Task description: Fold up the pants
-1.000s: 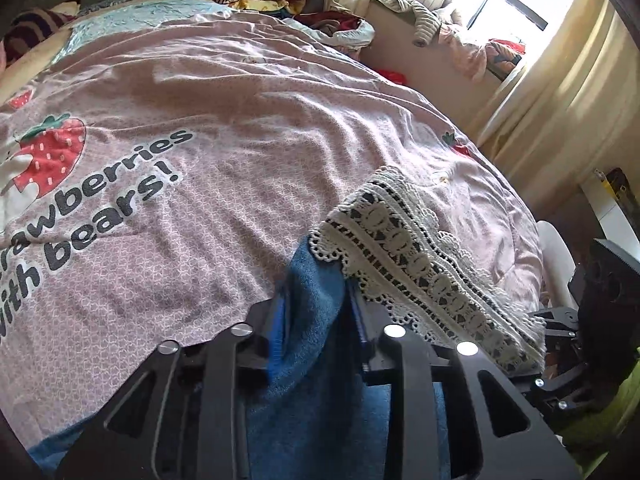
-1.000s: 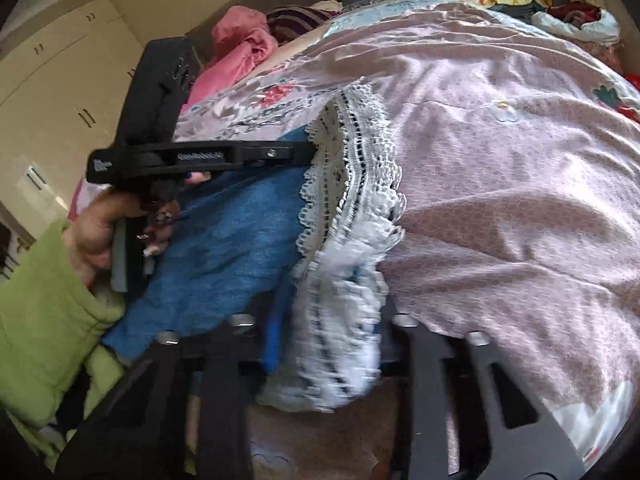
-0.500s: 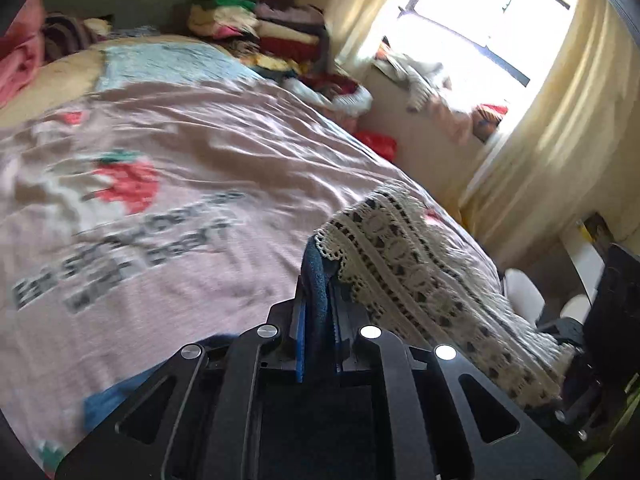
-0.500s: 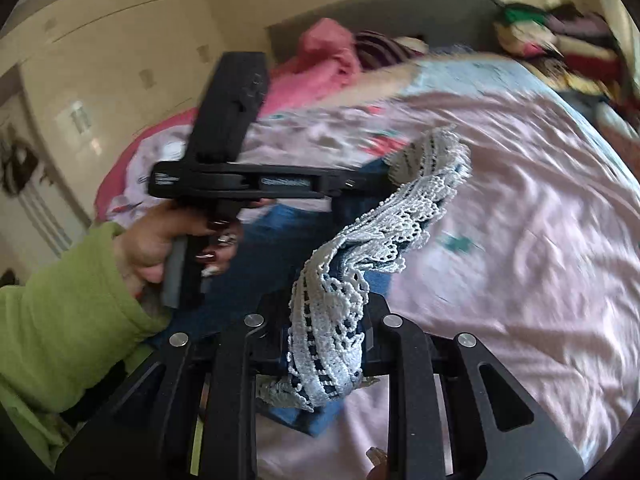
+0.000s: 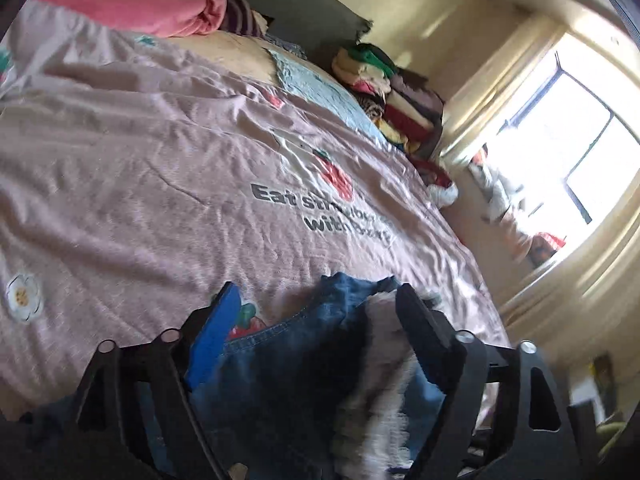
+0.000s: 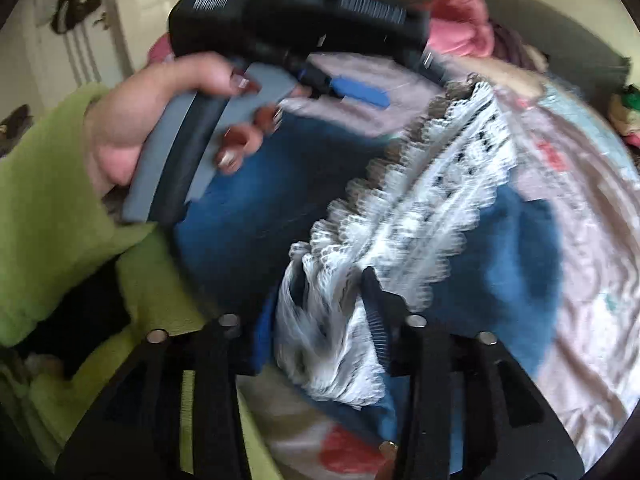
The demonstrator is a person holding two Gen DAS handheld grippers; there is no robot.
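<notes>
The blue denim pants [image 5: 280,380] with a white lace hem [image 5: 380,380] lie bunched on the pink bed cover [image 5: 160,180]. My left gripper [image 5: 316,320] is opening wide; denim and lace sit loosely between its fingers, untouched by the pads. In the right wrist view the pants [image 6: 260,200] spread below, with the lace hem [image 6: 440,184] running diagonally across them. My right gripper [image 6: 320,320] is also opening, and a bunch of lace hangs slack between its fingers. A hand in a green sleeve [image 6: 48,208] holds the left gripper, whose blue pad [image 6: 360,92] shows above the denim.
A stack of folded clothes [image 5: 392,100] stands at the bed's far corner, a pink blanket [image 5: 140,4] lies at the head. A bright window [image 5: 580,152] with clothes on its sill is to the right. Wardrobe doors [image 6: 100,20] stand behind the hand.
Both grippers swung sideways across the bed and rolled, carrying the pants' hem. Their jaws, shut on denim and lace before, have spread apart and the cloth now lies loose between them.
</notes>
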